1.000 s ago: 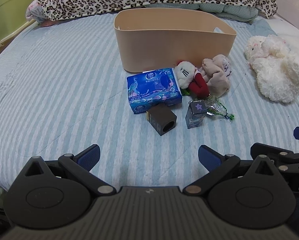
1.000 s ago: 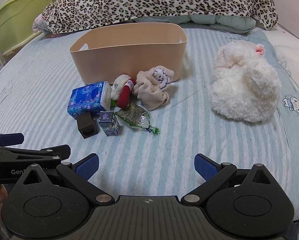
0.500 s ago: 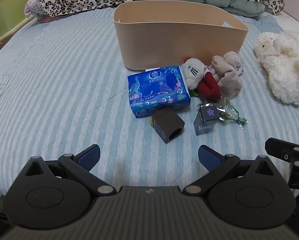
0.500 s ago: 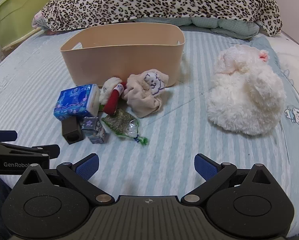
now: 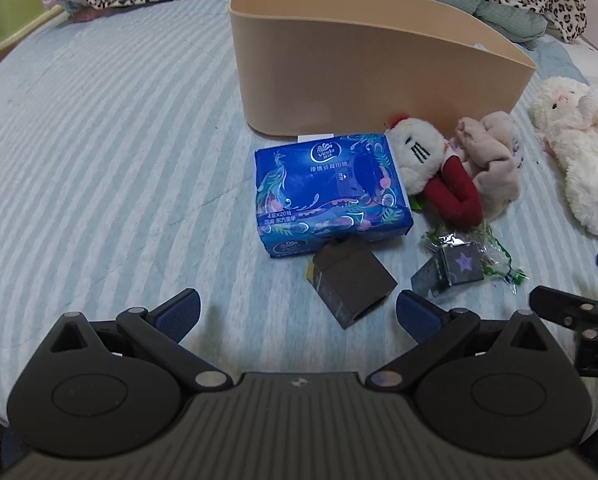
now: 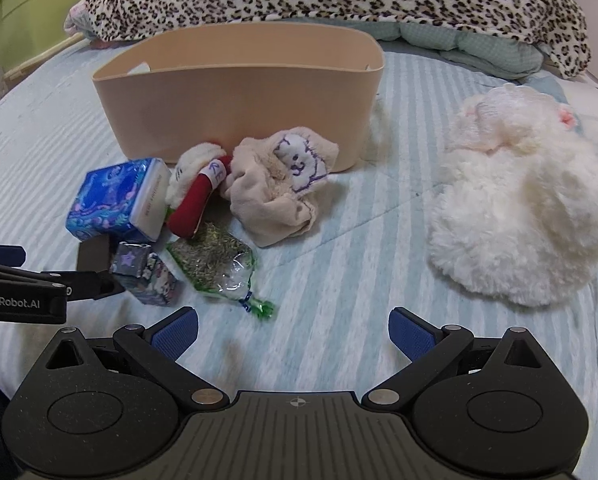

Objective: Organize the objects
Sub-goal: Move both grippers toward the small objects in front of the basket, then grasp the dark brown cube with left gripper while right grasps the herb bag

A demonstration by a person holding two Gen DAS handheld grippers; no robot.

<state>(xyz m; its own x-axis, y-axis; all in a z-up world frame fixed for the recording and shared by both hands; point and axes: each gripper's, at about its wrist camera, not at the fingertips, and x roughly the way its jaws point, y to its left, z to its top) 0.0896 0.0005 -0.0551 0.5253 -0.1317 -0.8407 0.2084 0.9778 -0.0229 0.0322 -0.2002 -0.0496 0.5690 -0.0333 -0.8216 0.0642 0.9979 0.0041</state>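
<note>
So far nothing looks put away. Your left tool point(image 5: 297, 310) and right tool point(image 6: 293, 330) both hang wide apart, holding nothing. The tissue pack point(image 5: 331, 192), brown box point(image 5: 351, 280), star box point(image 5: 459, 266), red-armed plush point(image 5: 431, 168), beige cloth toy point(image 6: 287, 188) and herb bag point(image 6: 215, 264) lie on the bed, in a bunch just in front of the tan bin point(image 6: 239, 96). All of them need to go in.

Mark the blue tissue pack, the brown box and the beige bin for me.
blue tissue pack point(image 5: 331, 188), left wrist view, on its printed top face.
brown box point(image 5: 353, 280), left wrist view, on its top face.
beige bin point(image 6: 239, 108), right wrist view, on its near outer wall.
</note>
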